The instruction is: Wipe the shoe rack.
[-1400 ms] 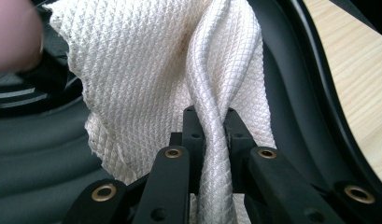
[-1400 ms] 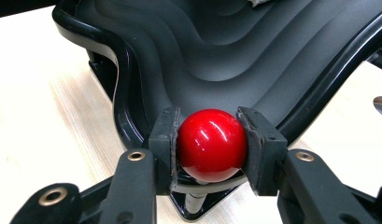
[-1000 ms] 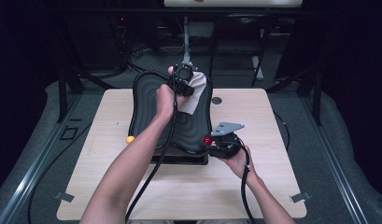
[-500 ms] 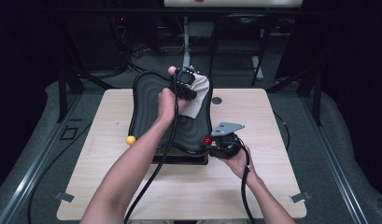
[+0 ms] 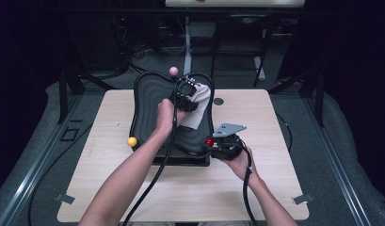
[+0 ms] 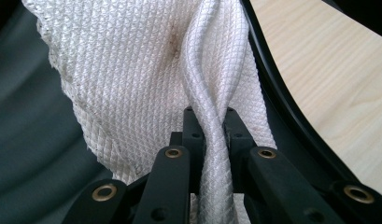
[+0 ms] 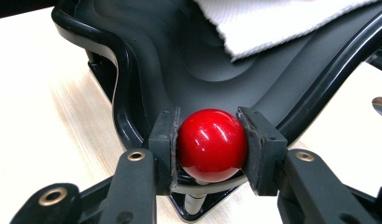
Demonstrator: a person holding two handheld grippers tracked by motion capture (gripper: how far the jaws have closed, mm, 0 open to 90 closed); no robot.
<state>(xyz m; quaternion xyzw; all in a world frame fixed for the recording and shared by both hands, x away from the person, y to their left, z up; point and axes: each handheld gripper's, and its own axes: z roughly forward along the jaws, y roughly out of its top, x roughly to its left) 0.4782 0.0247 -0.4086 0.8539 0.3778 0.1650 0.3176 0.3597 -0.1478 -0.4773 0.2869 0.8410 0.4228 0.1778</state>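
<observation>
**A:** Left gripper [image 6: 208, 135] status?

**B:** Jaws nearly together, pinching a twisted fold of the white cloth [image 6: 132, 70]. Pads press the fold from both sides. The rest of the cloth fans out ahead of the jaws over the black tray [image 6: 34, 140].

**A:** Where's that on the table?

**B:** High view: left gripper [image 5: 186, 94] over the far right part of the black tray [image 5: 148, 113], cloth [image 5: 199, 110] lying on the tray surface just beside it. Left hand [image 5: 167, 115] wraps the gripper body, forearm reaching in diagonally from bottom left.

**A:** Right side?

**B:** Right gripper [image 7: 209, 140] is clamped on a red ball knob [image 7: 211, 143], one pad on each side, both touching. The knob sits on a short stem at the tray's near corner. Jaws partly open, as wide as the ball.

**A:** Pose?

**B:** Right gripper [image 5: 218, 143] at the near right corner of the tray, roughly level, pointing left at the red knob [image 5: 209, 141]. Right hand [image 5: 239, 160] is under and behind it, grey plate on top.

**A:** Other knobs?

**B:** Yellow one [image 5: 132, 141] at the near left corner, pink one [image 5: 173, 70] at the far edge. Neither touched. Tray sits mid-table [image 5: 275, 188].
</observation>
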